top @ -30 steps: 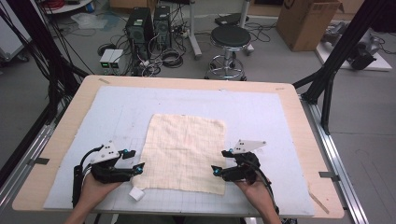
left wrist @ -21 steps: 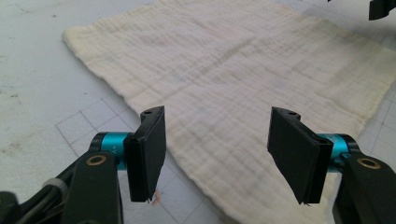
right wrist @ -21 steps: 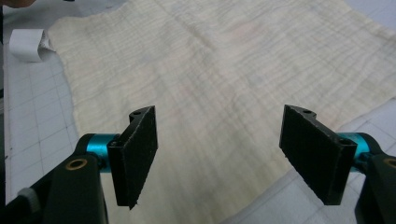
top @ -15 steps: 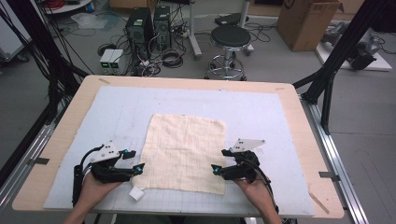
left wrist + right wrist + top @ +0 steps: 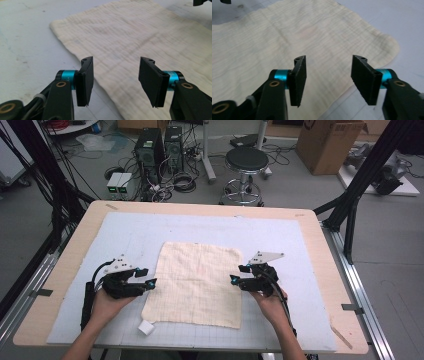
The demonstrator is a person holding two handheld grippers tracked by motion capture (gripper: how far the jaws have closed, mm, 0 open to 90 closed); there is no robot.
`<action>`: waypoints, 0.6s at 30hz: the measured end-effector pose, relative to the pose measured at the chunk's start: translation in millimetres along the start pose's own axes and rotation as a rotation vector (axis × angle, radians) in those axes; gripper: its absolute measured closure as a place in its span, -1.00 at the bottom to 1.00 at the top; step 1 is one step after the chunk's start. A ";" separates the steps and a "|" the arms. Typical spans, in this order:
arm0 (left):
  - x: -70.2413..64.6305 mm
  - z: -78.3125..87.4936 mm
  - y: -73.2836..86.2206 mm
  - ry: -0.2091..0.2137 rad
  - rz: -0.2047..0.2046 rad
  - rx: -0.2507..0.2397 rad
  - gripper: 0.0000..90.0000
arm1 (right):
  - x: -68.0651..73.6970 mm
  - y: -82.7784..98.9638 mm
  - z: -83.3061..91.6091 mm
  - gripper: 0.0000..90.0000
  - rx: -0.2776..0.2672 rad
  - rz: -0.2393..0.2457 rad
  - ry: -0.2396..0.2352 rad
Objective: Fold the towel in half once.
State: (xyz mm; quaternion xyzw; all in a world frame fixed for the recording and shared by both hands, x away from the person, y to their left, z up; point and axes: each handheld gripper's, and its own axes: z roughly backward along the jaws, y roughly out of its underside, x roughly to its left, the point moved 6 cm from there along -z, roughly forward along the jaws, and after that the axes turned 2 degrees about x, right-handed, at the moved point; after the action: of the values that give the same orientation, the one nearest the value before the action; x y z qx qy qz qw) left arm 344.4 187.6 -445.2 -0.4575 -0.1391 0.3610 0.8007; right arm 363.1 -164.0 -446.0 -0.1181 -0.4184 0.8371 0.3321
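Note:
A cream waffle-weave cloth (image 5: 197, 282) lies flat in the middle of the pale blue mat (image 5: 280, 240). My left gripper (image 5: 150, 282) hovers at the cloth's left edge and my right gripper (image 5: 234, 280) at its right edge, both pointing inward. In the left gripper view the jaws of the left gripper (image 5: 115, 82) stand apart over the cloth's border (image 5: 130, 37). In the right gripper view the right gripper (image 5: 328, 80) is likewise open above the cloth (image 5: 287, 35). Both pairs of jaws have just been closing, with nothing between the pads.
A small white block (image 5: 146, 327) lies on the mat near the front edge, by the cloth's near left corner. The wooden table rim (image 5: 320, 250) frames the mat. Beyond the table stand a stool (image 5: 245, 160), computer towers (image 5: 160, 147) and black frame posts.
Both hands have slid forward, away from the person, along the cloth's side edges. The cloth has not moved.

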 end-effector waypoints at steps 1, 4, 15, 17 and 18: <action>4.3 -2.0 -2.0 0.002 0.020 -0.010 0.06 | -2.9 -1.6 -2.1 0.09 0.006 -0.006 0.005; 12.3 -9.0 -6.5 -0.022 0.044 -0.003 0.07 | -13.4 -7.4 -6.6 0.13 0.015 -0.026 0.020; 37.4 -34.1 -48.1 -0.059 0.054 -0.006 0.16 | -45.8 -35.1 -20.6 0.20 0.022 -0.054 0.031; 43.4 -38.5 -53.2 -0.065 0.060 -0.001 0.16 | -51.7 -41.8 -22.5 0.20 0.011 -0.046 0.034; 46.7 -40.5 -54.9 -0.071 0.074 -0.012 0.16 | -53.2 -43.9 -22.9 0.20 0.009 -0.046 0.036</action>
State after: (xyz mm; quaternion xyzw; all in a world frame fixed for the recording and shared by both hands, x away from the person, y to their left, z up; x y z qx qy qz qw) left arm 424.3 177.3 -426.6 -0.4539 -0.1524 0.4053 0.7788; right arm 434.0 -165.7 -430.3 -0.1221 -0.4110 0.8290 0.3590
